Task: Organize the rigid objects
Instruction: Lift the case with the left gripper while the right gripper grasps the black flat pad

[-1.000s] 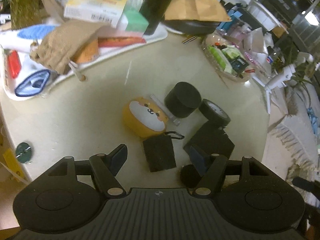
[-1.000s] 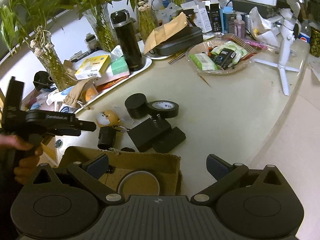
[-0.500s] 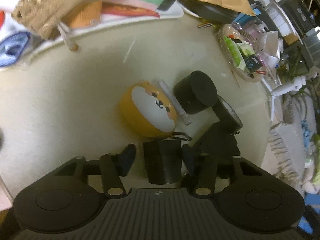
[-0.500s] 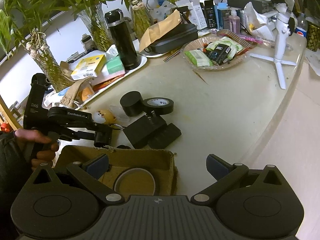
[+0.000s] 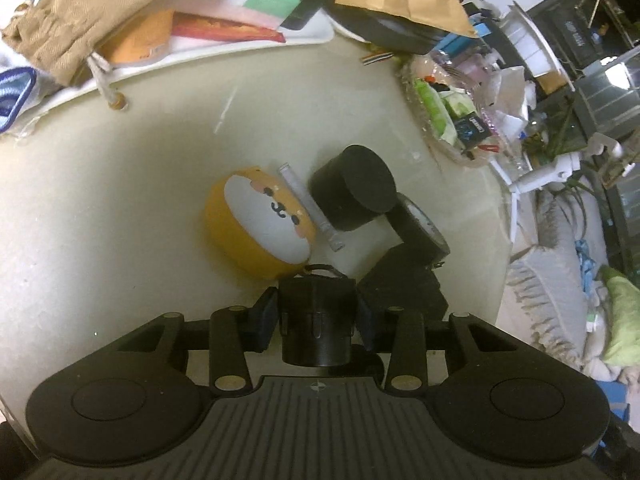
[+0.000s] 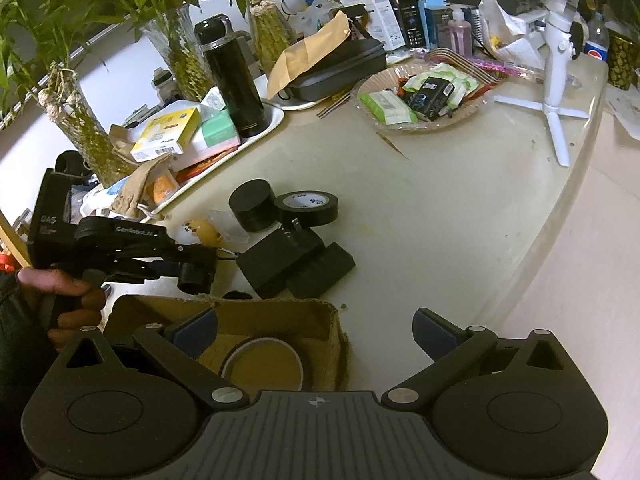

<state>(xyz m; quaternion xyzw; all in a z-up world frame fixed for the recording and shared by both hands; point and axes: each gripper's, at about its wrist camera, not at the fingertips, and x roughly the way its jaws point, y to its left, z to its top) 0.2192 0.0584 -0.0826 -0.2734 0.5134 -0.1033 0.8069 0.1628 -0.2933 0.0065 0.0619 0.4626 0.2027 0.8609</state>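
left tool (image 5: 316,316) had just been closing, pads pressed on black cylinder (image 5: 316,320) | right tool (image 6: 316,332) open over cardboard box (image 6: 276,316) | risk: keyring snagging shiba toy (image 5: 260,220)

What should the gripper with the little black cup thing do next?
Probably lift it. The left gripper has just been closing, and its pads now press both sides of the black cylinder. The open cardboard box sits close by, a likely spot for it.

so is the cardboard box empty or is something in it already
Not empty: the cardboard box holds a roll of tape lying flat on its floor. Its near part is hidden by the right gripper.
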